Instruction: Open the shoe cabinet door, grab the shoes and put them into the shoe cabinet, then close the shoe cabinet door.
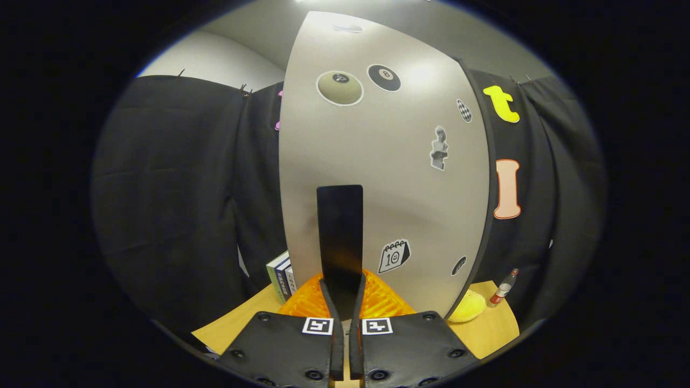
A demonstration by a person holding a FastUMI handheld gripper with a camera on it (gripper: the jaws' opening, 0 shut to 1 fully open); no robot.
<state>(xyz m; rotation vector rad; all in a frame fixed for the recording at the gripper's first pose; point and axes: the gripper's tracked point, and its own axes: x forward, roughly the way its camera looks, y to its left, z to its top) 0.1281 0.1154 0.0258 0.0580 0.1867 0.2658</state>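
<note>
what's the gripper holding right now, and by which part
The gripper is shut on the dark upright handle of the shoe cabinet door, both fingers pinching the handle's lower end just above the orange mat.

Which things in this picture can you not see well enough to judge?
- Cabinet interior: hidden in the gripper view by the closed door.
- Shoes: cannot be made out.
- Orange mesh item: partly covered by the gripper, jaws nearly together around the door's dark handle.
- Yellow object: cut off by the door's edge.
- Bottle: too small to identify.
</note>
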